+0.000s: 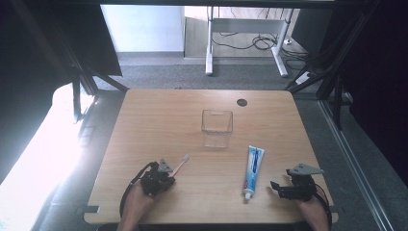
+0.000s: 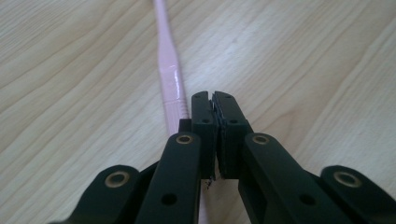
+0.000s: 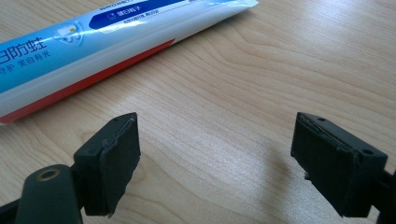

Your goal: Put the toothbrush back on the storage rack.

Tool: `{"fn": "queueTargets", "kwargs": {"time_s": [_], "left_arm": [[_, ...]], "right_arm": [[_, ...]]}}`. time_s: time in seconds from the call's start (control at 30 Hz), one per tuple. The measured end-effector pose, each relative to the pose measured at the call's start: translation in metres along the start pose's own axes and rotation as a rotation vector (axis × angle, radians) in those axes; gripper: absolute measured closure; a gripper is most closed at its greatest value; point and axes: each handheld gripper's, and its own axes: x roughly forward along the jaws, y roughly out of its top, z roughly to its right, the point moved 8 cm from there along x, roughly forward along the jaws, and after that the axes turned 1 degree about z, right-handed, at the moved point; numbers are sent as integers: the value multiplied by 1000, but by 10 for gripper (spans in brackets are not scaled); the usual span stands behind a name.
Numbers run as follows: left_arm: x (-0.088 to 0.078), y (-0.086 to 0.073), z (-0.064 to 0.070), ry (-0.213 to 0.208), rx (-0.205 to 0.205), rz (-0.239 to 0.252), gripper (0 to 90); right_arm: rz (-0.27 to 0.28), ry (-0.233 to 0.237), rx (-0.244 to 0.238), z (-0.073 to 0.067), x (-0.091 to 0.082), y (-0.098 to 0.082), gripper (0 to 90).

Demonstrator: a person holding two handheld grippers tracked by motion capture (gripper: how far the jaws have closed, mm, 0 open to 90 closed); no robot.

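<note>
— Toothbrush (image 1: pixel 180 165) position, please: where did it lie?

— Flat on the wooden table (image 1: pixel 159 120), at about seven o'clock from the clear container (image 1: pixel 217 126), bristle head pointing toward one o'clock. It was pink.

— And the left gripper (image 1: pixel 167 171)?

— Right over the handle end. Its jaws were pressed together with nothing between the pads. In the left gripper view the handle ran just beside them, on their nine o'clock side, and passed under the gripper.

— So it was not clamped?

— No, it was not gripped.

— What else was nearby?

— A toothpaste tube (image 1: pixel 253 171) lay at five o'clock from the container, cap toward the person.

— The right gripper (image 1: pixel 275 186)?

— At four o'clock from the tube's cap, near it but apart. Its jaws stood wide over bare wood, holding nothing.
</note>
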Motion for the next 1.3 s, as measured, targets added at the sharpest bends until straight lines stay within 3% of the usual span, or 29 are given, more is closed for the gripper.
{"fn": "queueTargets", "kwargs": {"time_s": [0.03, 0.23, 0.43, 0.57, 0.8, 1.3], "left_arm": [[-1, -2, -5, -3, -14, 2, 876], [-6, 2, -7, -20, -9, 4, 866], [-14, 7, -16, -1, -8, -22, 807], [-14, 8, -24, 3, -20, -89, 765], [-9, 14, -26, -17, -24, -151, 729], [7, 35, -26, -19, -12, -401, 713]], "right_arm": [[0, 0, 0, 0, 0, 0, 160], [0, -1, -1, 0, 0, 0, 160], [4, 1, 1, 0, 0, 1, 161], [2, 2, -2, 0, 0, 1, 161], [5, 3, 3, 0, 0, 1, 162], [3, 6, 2, 2, 0, 0, 162]]}}
